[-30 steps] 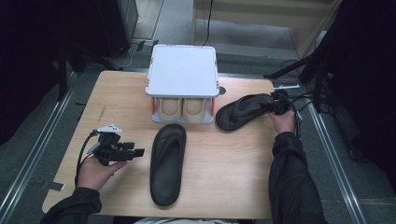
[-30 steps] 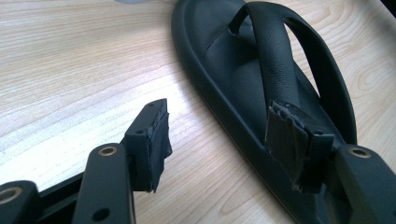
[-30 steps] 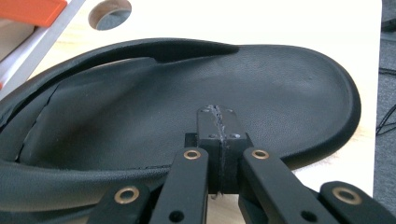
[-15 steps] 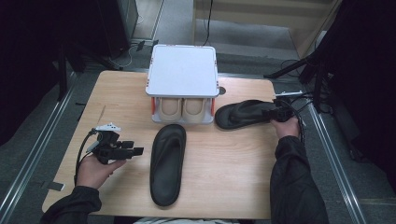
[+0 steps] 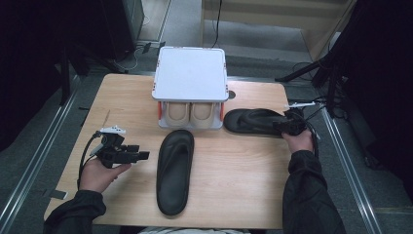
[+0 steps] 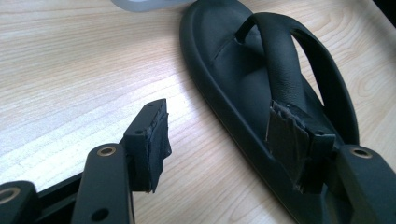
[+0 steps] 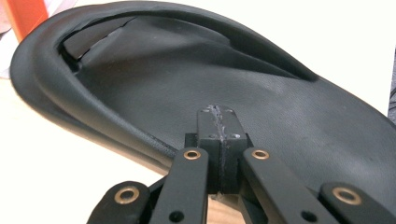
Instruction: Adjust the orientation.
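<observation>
Sandal no. 1 lies sideways on the tabletop, just right of the white shoe rack, toe toward the rack's open front. Right gripper is at its heel end; in the right gripper view the jaws are pressed together, pads meeting w/ nothing visibly between them, resting against the sandal's footbed. Looks like a push/nudge rather than a grip.

Sandal no. 2 lies lengthwise near the tabletop's middle, toe toward the rack. Left gripper hovers just left of it, jaws apart, holding nothing; the left gripper view shows the strap beyond one pad.

Step in hand, prob.: lining up sandal no. 1 for the rack, whose lower slots already hold a beige pair.

Next move needs a real hold on the heel or rim, or a steady push, kept level so the toe doesn't snag the rack's edge.
</observation>
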`<act>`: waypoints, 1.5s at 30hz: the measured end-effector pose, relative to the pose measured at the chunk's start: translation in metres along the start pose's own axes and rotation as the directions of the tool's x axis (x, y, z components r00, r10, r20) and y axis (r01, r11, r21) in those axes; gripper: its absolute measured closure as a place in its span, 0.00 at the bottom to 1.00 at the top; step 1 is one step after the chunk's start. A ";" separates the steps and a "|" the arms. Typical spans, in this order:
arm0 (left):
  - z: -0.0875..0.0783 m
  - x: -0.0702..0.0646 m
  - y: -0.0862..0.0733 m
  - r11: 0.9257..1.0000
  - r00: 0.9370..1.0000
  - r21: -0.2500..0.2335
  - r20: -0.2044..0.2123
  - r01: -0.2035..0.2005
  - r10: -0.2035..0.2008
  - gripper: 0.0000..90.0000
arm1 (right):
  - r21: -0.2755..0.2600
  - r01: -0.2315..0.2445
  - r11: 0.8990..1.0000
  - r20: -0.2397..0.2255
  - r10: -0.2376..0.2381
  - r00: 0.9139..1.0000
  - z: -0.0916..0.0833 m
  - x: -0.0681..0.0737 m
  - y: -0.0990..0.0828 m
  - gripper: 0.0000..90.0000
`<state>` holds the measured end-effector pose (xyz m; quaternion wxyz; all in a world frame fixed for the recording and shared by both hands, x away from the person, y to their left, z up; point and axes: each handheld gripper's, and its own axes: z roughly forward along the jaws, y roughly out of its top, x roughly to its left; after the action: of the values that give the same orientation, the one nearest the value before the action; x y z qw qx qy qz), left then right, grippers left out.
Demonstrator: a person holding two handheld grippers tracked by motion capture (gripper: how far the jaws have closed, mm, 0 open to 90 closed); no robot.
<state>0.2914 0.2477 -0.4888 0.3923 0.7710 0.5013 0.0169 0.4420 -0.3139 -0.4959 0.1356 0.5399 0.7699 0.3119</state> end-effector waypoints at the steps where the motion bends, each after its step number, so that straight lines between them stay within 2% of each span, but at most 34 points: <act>1: 0.000 0.000 0.000 1.000 1.000 0.002 -0.001 -0.001 0.001 0.44 | -0.005 -0.002 1.000 -0.006 0.002 1.000 -0.001 0.000 -0.002 1.00; 5: 0.002 0.001 0.003 1.000 1.000 0.006 -0.001 -0.007 0.007 0.44 | 0.001 -0.019 1.000 -0.017 0.019 1.000 -0.005 0.004 -0.008 1.00; 13: 0.004 0.002 0.009 1.000 1.000 0.012 -0.002 -0.014 0.014 0.44 | 0.009 -0.005 1.000 -0.019 0.005 1.000 -0.012 0.015 -0.019 1.00; 28: 0.007 0.005 0.018 1.000 1.000 0.009 0.007 -0.014 0.014 0.44 | 0.046 0.017 0.999 -0.054 -0.015 0.998 -0.023 0.048 -0.038 1.00; 36: 0.007 0.006 0.020 1.000 1.000 -0.001 0.016 -0.004 0.004 0.44 | 0.059 0.023 0.998 -0.077 -0.019 0.997 -0.023 0.058 -0.040 1.00; 45: 0.008 0.005 0.021 1.000 1.000 0.004 0.014 -0.018 0.018 0.45 | 0.066 0.043 0.997 -0.098 -0.036 0.995 -0.018 0.074 -0.036 1.00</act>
<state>0.3131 0.2427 -0.4829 0.3940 0.7766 0.4914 0.0139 0.3769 -0.2597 -0.4958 0.0860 0.5132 0.7962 0.3088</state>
